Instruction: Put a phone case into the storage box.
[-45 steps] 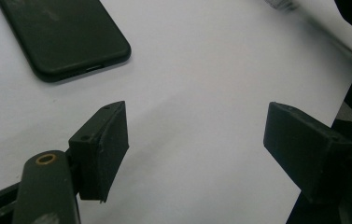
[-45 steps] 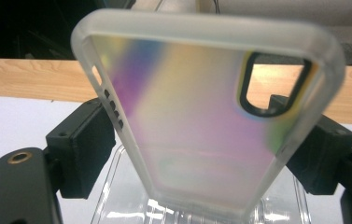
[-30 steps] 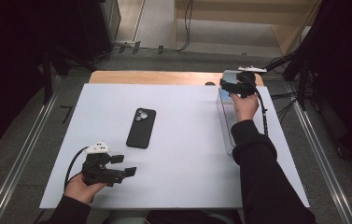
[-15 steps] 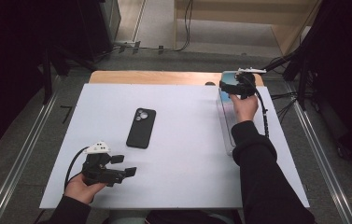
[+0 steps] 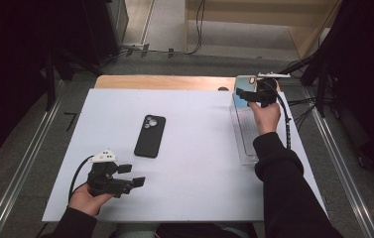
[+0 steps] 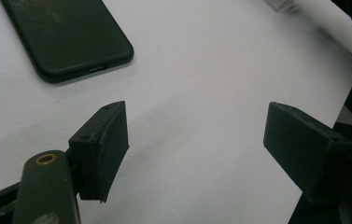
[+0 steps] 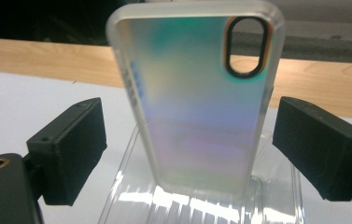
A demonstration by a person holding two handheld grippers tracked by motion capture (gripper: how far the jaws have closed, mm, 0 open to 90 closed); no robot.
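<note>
An iridescent translucent phone case (image 7: 197, 93) stands upright in a clear ribbed rack (image 7: 131, 196) at the table's far right. My right gripper (image 7: 187, 140) has just been opening its jaws. They stand on either side of the case with a gap on both sides. From above, the right gripper (image 5: 244, 95) sits at the case (image 5: 244, 84), over the rack's (image 5: 246, 134) far end. A black phone (image 5: 150, 135) lies camera side up mid-table. My left gripper (image 5: 134, 175) rests open near the front left, empty. Its jaws (image 6: 197, 140) point past the phone's (image 6: 66, 37) bottom edge.
The white tabletop (image 5: 199, 148) has a wooden strip (image 5: 164, 82) along its far edge. Cables trail off the far right behind the rack. The floor drops away on every side of the table.
</note>
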